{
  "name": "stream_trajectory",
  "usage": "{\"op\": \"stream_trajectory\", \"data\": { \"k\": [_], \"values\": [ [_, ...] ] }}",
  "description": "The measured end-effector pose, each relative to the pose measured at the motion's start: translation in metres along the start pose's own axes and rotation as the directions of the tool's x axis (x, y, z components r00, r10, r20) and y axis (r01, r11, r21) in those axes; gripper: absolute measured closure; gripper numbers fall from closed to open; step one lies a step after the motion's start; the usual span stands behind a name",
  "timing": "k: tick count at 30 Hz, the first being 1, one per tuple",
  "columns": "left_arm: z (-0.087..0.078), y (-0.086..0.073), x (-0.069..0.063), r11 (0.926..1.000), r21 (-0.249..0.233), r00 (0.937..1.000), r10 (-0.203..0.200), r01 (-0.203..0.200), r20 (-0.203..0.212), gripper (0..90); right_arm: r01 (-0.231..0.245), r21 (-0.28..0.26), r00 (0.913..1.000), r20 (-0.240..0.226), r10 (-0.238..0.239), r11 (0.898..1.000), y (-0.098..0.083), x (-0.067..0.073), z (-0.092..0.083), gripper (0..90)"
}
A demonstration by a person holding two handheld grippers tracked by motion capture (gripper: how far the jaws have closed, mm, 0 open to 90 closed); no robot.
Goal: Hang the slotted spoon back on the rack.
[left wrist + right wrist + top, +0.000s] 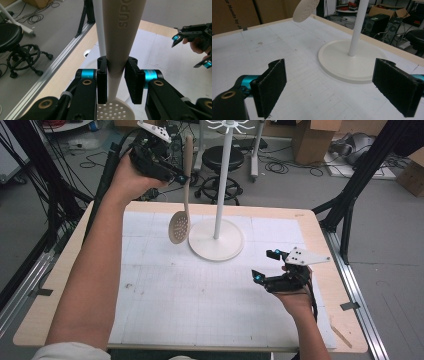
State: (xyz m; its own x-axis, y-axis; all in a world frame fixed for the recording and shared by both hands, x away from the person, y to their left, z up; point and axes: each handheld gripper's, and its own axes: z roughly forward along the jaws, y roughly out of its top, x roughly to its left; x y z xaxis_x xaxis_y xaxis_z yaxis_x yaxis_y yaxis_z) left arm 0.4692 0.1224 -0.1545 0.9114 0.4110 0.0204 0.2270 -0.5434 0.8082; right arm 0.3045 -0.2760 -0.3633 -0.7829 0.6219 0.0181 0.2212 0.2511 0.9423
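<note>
The white stand (pixel 216 237) sits on the gridded mat (pixel 200 295) at the far middle of the tabletop (pixel 60 280), its pole rising to a ring of hooks (pixel 229 126). Just left of the pole, the left tongs (pixel 175 175) are raised off the tabletop and closed on the handle of a cream slotted spoon (pixel 180 225), whose perforated bowl hangs above the mat beside the stand's base. The left gripper view shows raised lettering on the handle. Well to the stand's near right, the right tongs (pixel 265 265) are spread wide and hold nothing. A black stool (pixel 222 160) stands on the floor behind the stand.
</note>
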Motion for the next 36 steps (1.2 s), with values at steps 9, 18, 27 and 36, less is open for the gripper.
{"op": "stream_trajectory", "data": {
  "k": [9,18,27,36],
  "values": [
    [0.007,0.019,0.006,1.0,0.009,1.0,0.001,-0.001,-0.004,73.2,-0.009,-0.004,1.0,0.003,0.009,1.0,-0.001,-0.002,-0.001,10.6],
    [0.018,0.032,0.009,0.9999,0.016,1.0,0.003,-0.003,-0.007,73.2,-0.003,0.0,1.0,-0.003,0.003,1.0,-0.001,-0.001,0.001,10.6],
    [0.024,0.041,0.014,0.9996,0.023,0.9996,-0.017,0.018,-0.021,73.2,-0.007,-0.002,0.9999,-0.008,0.007,1.0,-0.002,-0.002,0.001,10.6],
    [0.032,0.042,0.017,0.999,0.039,0.9995,-0.022,0.023,-0.022,73.2,-0.016,-0.004,0.9999,-0.006,0.016,1.0,-0.003,-0.003,0.0,10.6]
  ]
}}
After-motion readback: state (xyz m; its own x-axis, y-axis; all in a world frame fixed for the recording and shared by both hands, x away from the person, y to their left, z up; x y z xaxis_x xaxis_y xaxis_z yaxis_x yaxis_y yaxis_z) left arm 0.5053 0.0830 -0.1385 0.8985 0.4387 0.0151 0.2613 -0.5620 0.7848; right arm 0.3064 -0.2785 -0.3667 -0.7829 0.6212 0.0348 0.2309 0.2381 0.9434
